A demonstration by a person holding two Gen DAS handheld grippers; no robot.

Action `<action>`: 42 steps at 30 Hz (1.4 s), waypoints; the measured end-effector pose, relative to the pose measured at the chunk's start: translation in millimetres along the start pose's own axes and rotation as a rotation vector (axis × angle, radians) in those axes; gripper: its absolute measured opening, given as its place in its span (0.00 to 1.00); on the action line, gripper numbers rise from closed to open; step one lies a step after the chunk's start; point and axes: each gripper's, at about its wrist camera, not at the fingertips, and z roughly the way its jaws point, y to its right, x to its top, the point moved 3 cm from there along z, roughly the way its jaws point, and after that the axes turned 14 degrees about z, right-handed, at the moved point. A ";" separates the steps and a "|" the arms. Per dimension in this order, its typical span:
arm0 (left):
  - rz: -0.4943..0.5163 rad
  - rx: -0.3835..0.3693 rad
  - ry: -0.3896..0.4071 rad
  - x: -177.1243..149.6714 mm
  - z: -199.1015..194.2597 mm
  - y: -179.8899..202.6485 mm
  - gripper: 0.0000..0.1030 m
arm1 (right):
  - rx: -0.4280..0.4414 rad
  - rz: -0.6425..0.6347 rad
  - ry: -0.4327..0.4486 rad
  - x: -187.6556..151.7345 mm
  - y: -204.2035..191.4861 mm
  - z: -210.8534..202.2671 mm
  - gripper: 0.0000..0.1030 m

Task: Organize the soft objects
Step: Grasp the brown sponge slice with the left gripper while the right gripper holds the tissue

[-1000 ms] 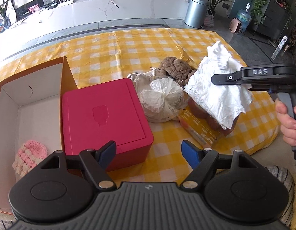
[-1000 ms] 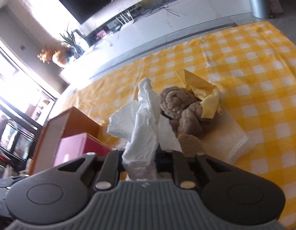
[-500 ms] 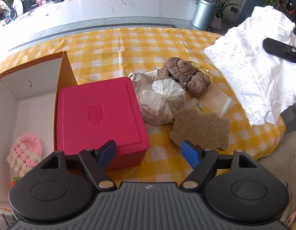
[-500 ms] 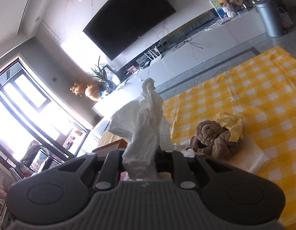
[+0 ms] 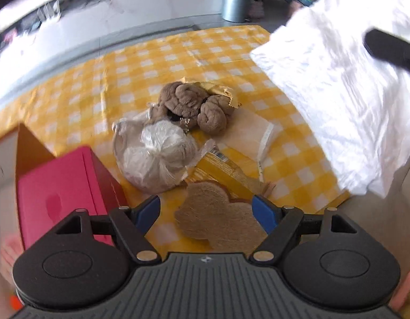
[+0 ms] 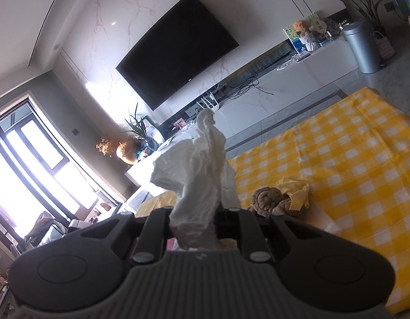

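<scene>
- Sitting at far left of the left wrist view: a cardboard box (image 5: 26,143), only its brown wall and pale inside showing, blurred.
- Just right of it, touching that wall: a pink box (image 5: 64,194), lid shut.
- Hovering low over the bench (image 5: 141,74), which wears a yellow checked cloth: left gripper (image 5: 206,212), blue fingers (image 5: 149,211) spread wide, gripping nothing.
- Lying between and just beyond those fingers: a brown fibre pad (image 5: 218,220), resting partly on a yellow packet (image 5: 221,167).
- Left of the packet and touching it: a clear bag (image 5: 154,156) of white stuff, knotted.
- Behind the bag: a brown plush heap (image 5: 194,106), with a yellow cloth (image 5: 221,91) draped on its far side.
- Right of the plush: a flat pale pouch (image 5: 250,135) on the bench.
- Hanging in the air at upper right, clear of the bench: a white tissue (image 5: 346,85), sheet spread open, with a dark blurred finger of the right gripper across its top.
- Seen from the right wrist: right gripper (image 6: 195,228) clenched on the tissue (image 6: 199,186), crumpled end standing up between the fingers (image 6: 154,226), plush (image 6: 271,202) and yellow cloth (image 6: 295,191) on the bench (image 6: 364,159) beyond.
- Further back: a TV (image 6: 178,50) on a marble wall, a grey bin (image 6: 362,47) at right.
</scene>
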 end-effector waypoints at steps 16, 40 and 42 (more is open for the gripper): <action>1.379 0.103 0.138 -65.0 56.5 89.3 0.89 | -0.098 0.033 -0.006 -4.5 44.6 0.6 0.13; 1.690 0.091 0.105 -76.3 134.1 100.9 0.37 | -0.149 0.049 -0.051 -11.2 64.8 13.3 0.13; 1.667 0.069 0.118 -75.0 126.0 96.9 0.37 | -0.150 0.051 -0.052 -10.2 65.0 13.2 0.13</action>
